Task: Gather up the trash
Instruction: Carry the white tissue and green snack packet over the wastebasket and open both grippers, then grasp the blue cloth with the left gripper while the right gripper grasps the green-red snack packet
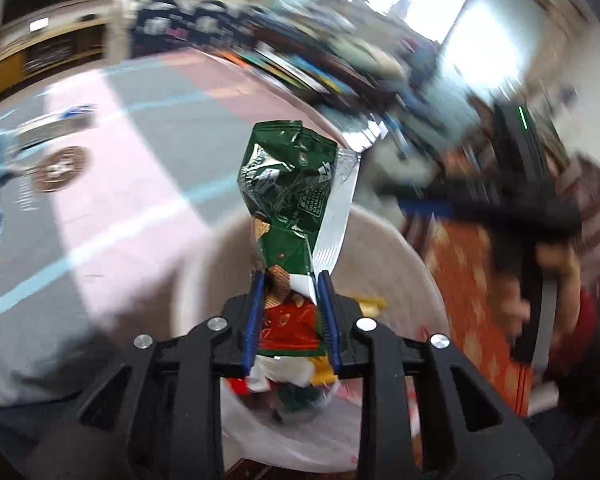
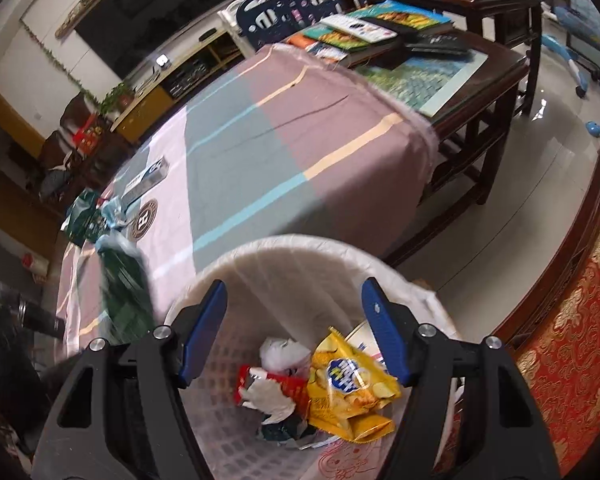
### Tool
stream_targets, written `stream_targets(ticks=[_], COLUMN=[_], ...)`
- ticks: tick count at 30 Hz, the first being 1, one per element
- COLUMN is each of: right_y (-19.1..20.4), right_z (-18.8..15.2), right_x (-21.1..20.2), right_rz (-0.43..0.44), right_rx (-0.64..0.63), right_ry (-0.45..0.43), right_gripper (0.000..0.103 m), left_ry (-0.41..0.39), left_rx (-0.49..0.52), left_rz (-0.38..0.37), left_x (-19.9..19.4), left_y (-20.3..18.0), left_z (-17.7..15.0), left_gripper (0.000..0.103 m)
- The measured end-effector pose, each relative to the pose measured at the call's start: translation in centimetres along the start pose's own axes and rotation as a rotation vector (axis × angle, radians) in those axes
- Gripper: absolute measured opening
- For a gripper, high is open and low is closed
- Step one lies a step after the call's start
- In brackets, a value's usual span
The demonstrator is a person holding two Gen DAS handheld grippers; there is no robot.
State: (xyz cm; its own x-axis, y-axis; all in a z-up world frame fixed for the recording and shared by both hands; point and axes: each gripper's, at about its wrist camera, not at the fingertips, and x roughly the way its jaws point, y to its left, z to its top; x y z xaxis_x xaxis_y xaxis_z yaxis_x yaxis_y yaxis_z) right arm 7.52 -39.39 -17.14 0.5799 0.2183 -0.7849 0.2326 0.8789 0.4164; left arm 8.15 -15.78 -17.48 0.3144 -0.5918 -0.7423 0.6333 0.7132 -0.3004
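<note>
my left tongs are pinching a green snack wrapper by its lower end; its long axis runs straight out along the fingers, away from me. the white-lined bin sits directly beneath and just past the tips, so i judge this hand is the one placed to let go. my right tongs hang spread and empty over the same bin, a yellow chip bag lying inside. more wrappers wait at the table's far left.
</note>
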Motion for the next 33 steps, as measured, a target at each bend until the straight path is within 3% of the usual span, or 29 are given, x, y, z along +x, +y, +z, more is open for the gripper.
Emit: stream_targets(ticks=[2,3,4,7,9,11,13,15,16,19,21,23,24,25,28,31,33], right_y=[-0.6,-0.9,-1.2,-1.6,-1.4,-1.0,-0.3,0.5,1.0,2.6,3.7,5.2,6.1,7.3,11.1,15.1,18.5], right_z=[0.5,0.7,0.8,0.9,0.9,1.0,1.1,1.2,1.3,1.7,2.1,2.7,3.1,3.5,4.7,5.5,5.6], right_x=[-0.4,-0.5,-0.5,-0.1,0.6,1.4,2.4,3.1,3.4,4.4,5.1,6.0,6.4,6.8,8.2,10.2,12.0], right_rz=[-0.011,-0.014,-0.017,-0.028,-0.033,-0.031,-0.025,-0.017,-0.012,-0.002,0.001,0.008,0.011,0.015,0.029,0.092,0.130], right_rx=[0.016,0.026,0.037,0.055,0.052,0.049,0.040,0.030,0.027,0.011,-0.002,-0.019,-0.032,-0.051,-0.119,-0.161,-0.198], right_ry=[-0.016,-0.022,-0.026,-0.028,-0.015,0.002,0.019,0.031,0.036,0.038,0.041,0.044,0.043,0.037,0.027,0.046,0.069], right_gripper=[0.069,0.070,0.071,0.072,0.072,0.072,0.072,0.072,0.072,0.072,0.072,0.072,0.072,0.072,0.072,0.072,0.072], left_ry=[0.064,0.064,0.045,-0.042,-0.111,-0.152,-0.185,-0.180,-0.166,-0.099,-0.070,-0.028,-0.051,-0.069,-0.219,-0.357,-0.382], left_rx=[0.052,0.033,-0.006,-0.156,-0.299,-0.471,-0.623,-0.731,-0.756,-0.772,-0.749,-0.707,-0.683,-0.698,-0.806,-0.830,-0.858], left_rz=[0.040,0.063,0.073,0.075,0.177,0.353,0.481,0.563,0.581,0.620,0.640,0.667,0.696,0.678,0.621,0.700,0.761], left_x=[1.4,1.4,1.0,-1.3,-3.2,-4.8,-6.0,-6.2,-5.9,-4.6,-3.6,-2.2,-2.4,-2.5,-5.3,-9.3,-10.6], left_y=[-1.0,-0.6,0.3,4.7,9.5,15.1,20.5,25.6,27.6,31.9,32.8,33.5,32.7,32.6,31.1,27.6,26.2], left_z=[-0.3,-0.2,0.0,0.7,1.5,2.0,2.6,3.7,4.2,5.3,5.5,5.7,5.4,5.1,3.0,-0.2,-2.4], left_gripper=[0.052,0.072,0.080,0.083,0.083,0.083,0.082,0.077,0.073,0.072,0.072,0.053,0.042,0.031,0.029,0.029,0.029])
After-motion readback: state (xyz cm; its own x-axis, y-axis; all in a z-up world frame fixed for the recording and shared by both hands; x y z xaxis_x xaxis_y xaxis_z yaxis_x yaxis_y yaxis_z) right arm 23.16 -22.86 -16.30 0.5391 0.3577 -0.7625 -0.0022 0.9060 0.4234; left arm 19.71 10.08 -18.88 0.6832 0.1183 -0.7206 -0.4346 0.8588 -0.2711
